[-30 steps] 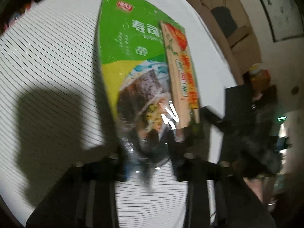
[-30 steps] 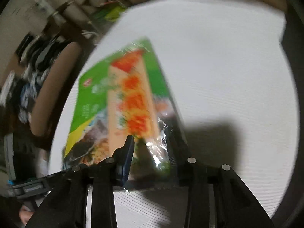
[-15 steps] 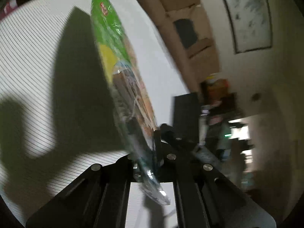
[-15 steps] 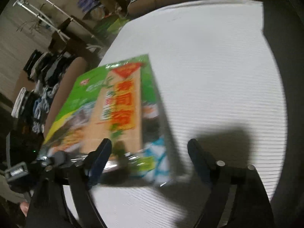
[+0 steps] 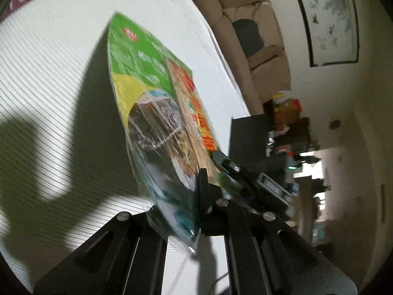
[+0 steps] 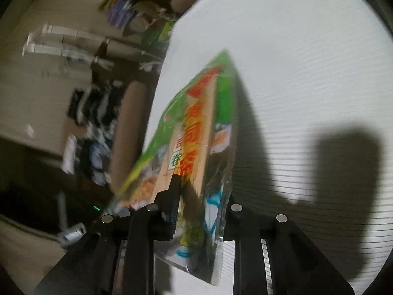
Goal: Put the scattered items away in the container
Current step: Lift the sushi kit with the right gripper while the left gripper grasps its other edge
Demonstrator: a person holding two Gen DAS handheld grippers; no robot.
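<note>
Left hand-held gripper (image 5: 196, 196) is clamped on the seaweed packet's (image 5: 152, 113) near edge; right hand-held gripper (image 6: 201, 209) is closing on it too, probably so the floppy packet doesn't sag above the table (image 5: 49, 73).

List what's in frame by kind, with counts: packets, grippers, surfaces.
Green plastic sushi-seaweed packet with a bamboo mat inside: 1
Black two-finger grippers: 2, left gripper and right gripper, both on the packet's near edge
White ribbed table top: 1
Total: 4
</note>
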